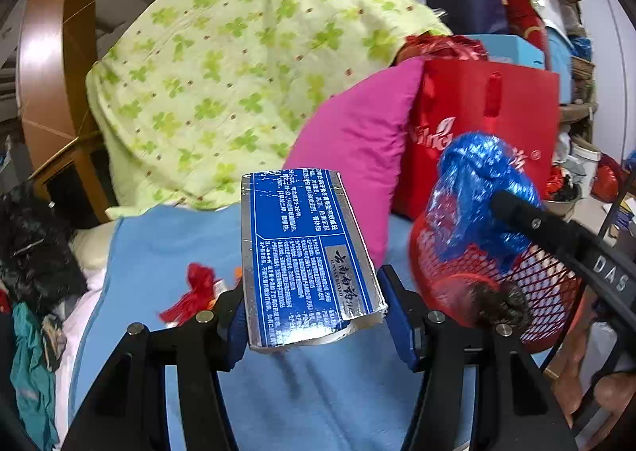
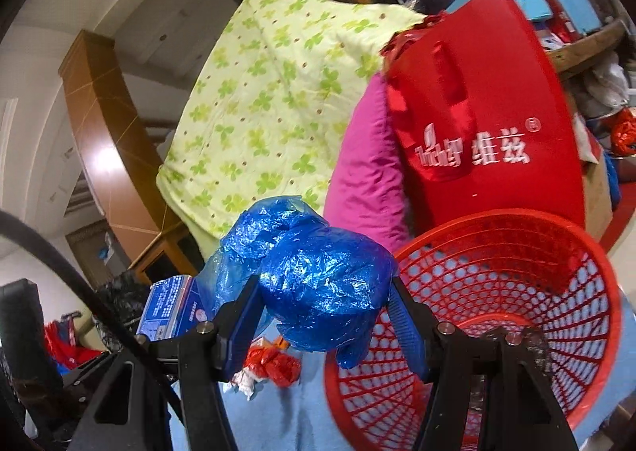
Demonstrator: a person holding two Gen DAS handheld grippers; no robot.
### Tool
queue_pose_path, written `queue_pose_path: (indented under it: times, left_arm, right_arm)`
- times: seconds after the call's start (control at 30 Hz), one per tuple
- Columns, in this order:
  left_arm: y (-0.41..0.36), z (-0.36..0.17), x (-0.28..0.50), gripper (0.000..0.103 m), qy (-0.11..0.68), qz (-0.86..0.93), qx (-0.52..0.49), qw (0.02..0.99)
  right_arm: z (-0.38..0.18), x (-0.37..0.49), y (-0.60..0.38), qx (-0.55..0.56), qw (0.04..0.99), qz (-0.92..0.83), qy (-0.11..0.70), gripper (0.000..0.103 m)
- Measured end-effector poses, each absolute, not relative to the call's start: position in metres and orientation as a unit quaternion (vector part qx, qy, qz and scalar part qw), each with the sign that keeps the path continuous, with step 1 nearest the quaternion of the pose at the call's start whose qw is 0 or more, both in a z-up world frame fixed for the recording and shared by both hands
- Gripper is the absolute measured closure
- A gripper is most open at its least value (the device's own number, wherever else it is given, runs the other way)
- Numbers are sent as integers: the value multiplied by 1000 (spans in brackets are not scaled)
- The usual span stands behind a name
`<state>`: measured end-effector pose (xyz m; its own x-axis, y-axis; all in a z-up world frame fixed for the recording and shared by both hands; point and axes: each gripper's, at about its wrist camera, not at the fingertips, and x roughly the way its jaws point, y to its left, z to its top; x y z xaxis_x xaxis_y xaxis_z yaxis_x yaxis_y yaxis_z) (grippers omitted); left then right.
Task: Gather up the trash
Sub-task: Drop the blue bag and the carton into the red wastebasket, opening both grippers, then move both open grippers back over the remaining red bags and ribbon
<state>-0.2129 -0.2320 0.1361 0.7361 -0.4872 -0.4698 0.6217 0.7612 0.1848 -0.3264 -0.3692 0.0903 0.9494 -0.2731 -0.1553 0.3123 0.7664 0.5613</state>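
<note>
My left gripper (image 1: 314, 315) is shut on a blue and silver carton (image 1: 302, 252), held above the blue sheet. My right gripper (image 2: 322, 315) is shut on a crumpled blue plastic bag (image 2: 318, 276), held just left of the rim of the red mesh basket (image 2: 516, 236). In the left wrist view the blue bag (image 1: 481, 188) and the right gripper's finger (image 1: 528, 216) hang over the basket (image 1: 449, 264) to my right. A dark scrap (image 1: 501, 304) lies inside the basket. A red crumpled wrapper (image 1: 194, 288) lies on the sheet; it also shows in the right wrist view (image 2: 274, 363).
A blue sheet (image 1: 167, 252) covers the bed. A green clover quilt (image 1: 238, 65), a pink pillow (image 1: 357, 133) and a red tote bag (image 1: 489, 113) are piled behind. Black bags and clothes (image 1: 31, 252) lie at the left. Cluttered shelves (image 2: 588, 33) stand at the right.
</note>
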Motion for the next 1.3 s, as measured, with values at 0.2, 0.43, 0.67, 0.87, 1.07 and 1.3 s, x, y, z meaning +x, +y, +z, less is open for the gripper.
queue_pose_path:
  times: [0.2,0.43,0.67,0.87,1.07,1.3]
  left_arm:
    - [-262,144,-228,42,182,-338,176,907]
    - [-301,138,-228,41,203,-409,168,873]
    - [-322,121,-221,33,241,-467,158,836]
    - [-297,108,-205,33,260,-450,147,842]
    - [-236,95,-173,33,276,-391,131,868]
    - [-156,72,-125,33,296,-286,121,903]
  right_arm:
    - [83,-348,-390,335,924,-184,20,37]
    - [68,-366,-420,399,894,-203,15,36]
    - [52,-377,-442,467,861,-202,3,27]
    - [60,-364,-430,443,874,-200,11,26]
    - [87,-339,-386,352,917,-189,5,26]
    - [107,-295,-311,223,965,-139,10,26]
